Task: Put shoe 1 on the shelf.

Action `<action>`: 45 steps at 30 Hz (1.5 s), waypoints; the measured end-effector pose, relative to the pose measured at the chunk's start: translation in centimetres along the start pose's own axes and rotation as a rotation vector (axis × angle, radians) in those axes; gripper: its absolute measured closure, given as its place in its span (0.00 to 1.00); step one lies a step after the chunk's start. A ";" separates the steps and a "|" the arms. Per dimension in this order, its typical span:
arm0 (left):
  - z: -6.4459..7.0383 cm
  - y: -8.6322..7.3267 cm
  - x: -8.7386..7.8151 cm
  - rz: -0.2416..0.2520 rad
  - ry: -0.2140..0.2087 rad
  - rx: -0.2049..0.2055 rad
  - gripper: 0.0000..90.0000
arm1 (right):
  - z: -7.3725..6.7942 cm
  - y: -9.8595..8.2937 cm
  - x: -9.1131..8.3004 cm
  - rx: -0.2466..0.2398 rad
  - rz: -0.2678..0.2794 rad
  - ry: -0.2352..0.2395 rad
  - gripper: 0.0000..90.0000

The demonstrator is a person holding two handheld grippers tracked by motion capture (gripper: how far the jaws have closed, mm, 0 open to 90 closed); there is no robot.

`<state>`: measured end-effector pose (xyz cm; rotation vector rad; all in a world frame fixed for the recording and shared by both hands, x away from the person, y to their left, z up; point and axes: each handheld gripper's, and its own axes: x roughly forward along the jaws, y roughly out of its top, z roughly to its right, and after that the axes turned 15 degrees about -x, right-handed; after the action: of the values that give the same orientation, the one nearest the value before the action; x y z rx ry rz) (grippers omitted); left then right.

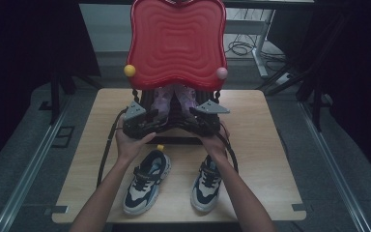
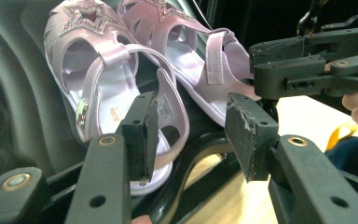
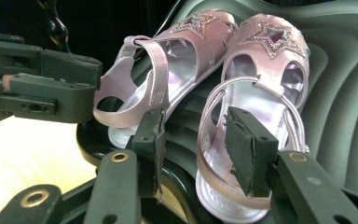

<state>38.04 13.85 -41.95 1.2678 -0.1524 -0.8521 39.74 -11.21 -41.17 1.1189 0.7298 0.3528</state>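
Sandals, pink, one pair: they lean heel-down inside the dark box under the red lid, star toes up, heels presented for a grip. Left claw: spread, jaws astride the heel of the sandal nearer it, nothing pinched. Right claw: spread, jaws either side of the other sandal's heel strap. Sneakers: one pair, on the desk nearer the person than the box, untouched.
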 end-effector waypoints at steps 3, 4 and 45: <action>0.0 -0.1 -0.7 -0.001 -0.010 -0.014 0.60 | 0.1 -0.2 -0.5 0.005 0.004 0.012 0.64; 0.0 -0.2 -1.0 -0.002 -0.009 -0.015 0.61 | 0.3 -0.3 -0.8 0.001 0.003 0.056 0.64; 1.8 -8.1 -9.1 -0.099 -0.057 -0.089 0.62 | -1.5 -7.6 -11.2 -0.072 -0.068 0.159 0.59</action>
<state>26.90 17.91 -45.32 1.1761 -0.0967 -0.9703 29.92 -20.07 -44.44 1.0034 0.8865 0.4104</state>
